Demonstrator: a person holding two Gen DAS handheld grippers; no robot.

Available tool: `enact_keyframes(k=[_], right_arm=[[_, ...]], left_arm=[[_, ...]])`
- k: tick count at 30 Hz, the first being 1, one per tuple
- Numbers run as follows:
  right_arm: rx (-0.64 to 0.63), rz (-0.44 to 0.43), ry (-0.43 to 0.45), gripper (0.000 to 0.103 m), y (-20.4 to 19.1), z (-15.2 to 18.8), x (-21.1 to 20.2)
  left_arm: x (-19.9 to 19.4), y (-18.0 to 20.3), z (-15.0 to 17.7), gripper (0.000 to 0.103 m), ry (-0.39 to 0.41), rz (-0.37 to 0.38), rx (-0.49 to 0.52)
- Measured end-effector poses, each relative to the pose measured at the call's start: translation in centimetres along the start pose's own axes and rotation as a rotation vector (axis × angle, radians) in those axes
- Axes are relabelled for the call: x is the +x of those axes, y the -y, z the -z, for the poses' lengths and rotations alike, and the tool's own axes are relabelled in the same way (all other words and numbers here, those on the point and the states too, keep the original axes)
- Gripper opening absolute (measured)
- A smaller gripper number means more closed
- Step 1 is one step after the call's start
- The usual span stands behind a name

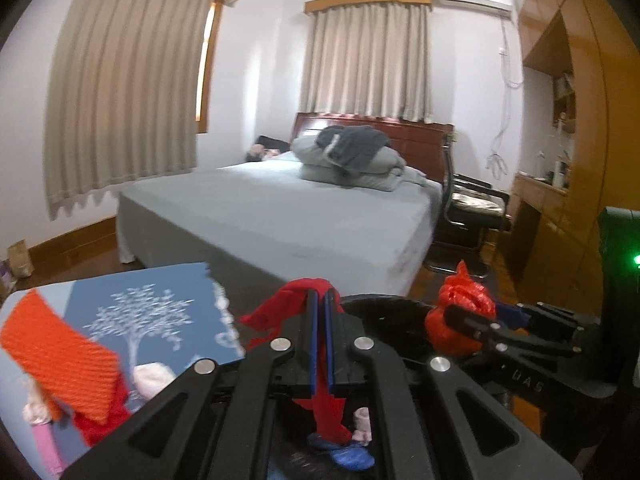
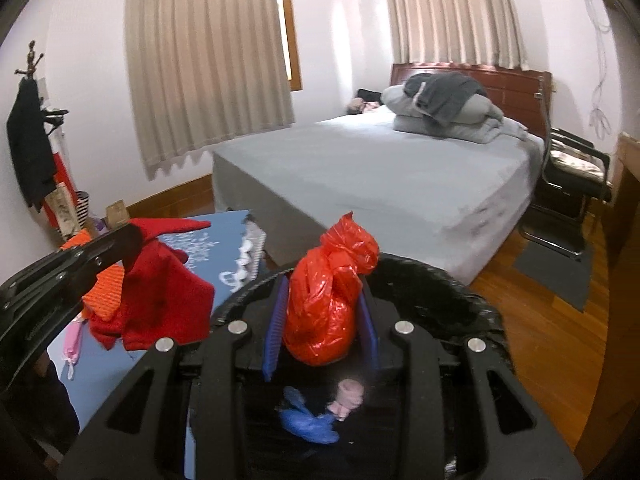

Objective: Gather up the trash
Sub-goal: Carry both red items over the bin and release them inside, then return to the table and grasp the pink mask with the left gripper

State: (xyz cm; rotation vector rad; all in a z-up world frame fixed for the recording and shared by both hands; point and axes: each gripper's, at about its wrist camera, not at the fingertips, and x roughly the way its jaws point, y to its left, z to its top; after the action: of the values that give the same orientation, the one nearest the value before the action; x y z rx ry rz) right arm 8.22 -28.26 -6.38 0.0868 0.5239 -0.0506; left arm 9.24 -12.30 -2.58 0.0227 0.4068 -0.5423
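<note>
My left gripper (image 1: 320, 295) is shut on a limp red cloth piece (image 1: 294, 300), which drapes over the fingertips and hangs below them. In the right wrist view this gripper (image 2: 130, 242) comes in from the left, and the red cloth (image 2: 160, 292) dangles beside the bin. My right gripper (image 2: 323, 286) is shut on a knotted red plastic bag (image 2: 326, 308), held over the black trash bin (image 2: 440, 280). The left wrist view shows the same bag (image 1: 448, 312) to the right. A blue crumpled piece (image 2: 308, 422) and a pink wad (image 2: 349, 396) lie inside the bin.
To the left stands a table with a blue tree-patterned cloth (image 1: 132, 312), bearing an orange textured sheet (image 1: 60, 360), a white wad (image 1: 152, 378) and pink bits (image 2: 72, 344). A grey bed (image 1: 288, 216) fills the middle, with a black chair (image 1: 472, 216) and wooden cabinets (image 1: 568, 120) to the right.
</note>
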Motion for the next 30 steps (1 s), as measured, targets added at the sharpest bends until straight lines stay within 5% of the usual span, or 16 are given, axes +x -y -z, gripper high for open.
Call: enact_keyframes(k=[8, 10, 13, 15, 18, 22, 30], right_arm=[[0.03, 0.065, -0.009, 0.039, 3.1, 1.0, 0.1], [0.041, 0.083, -0.008, 0.058, 3.4, 1.2, 0.2], [0.049, 0.099, 0.0, 0.076, 3.6, 1.4, 0.1], [0.05, 0.112, 0.013, 0.09, 3.4, 1.4, 0.0], [0.057, 0.104, 0.026, 0.096, 2.6, 1.2, -0.1], [0.051, 0.068, 0.032, 0.097, 1.0, 0.9, 0.2], [-0.005, -0.056, 0.022, 0.097, -5.5, 0.3, 1.8]], left_arm=[[2.8, 2.3, 0.3, 0.008, -0.059, 0.093, 0.018], [3.1, 2.3, 0.6, 0.031, -0.08, 0.09, 0.015], [3.1, 1.5, 0.9, 0.04, -0.088, 0.071, 0.001], [2.6, 0.8, 1.0, 0.045, -0.088, 0.046, -0.004], [1.5, -0.7, 1.2, 0.057, -0.073, -0.015, -0.008], [-0.2, -3.4, 1.8, 0.065, -0.076, -0.105, -0.028], [-3.9, -9.8, 3.8, 0.067, -0.083, -0.31, -0.07]])
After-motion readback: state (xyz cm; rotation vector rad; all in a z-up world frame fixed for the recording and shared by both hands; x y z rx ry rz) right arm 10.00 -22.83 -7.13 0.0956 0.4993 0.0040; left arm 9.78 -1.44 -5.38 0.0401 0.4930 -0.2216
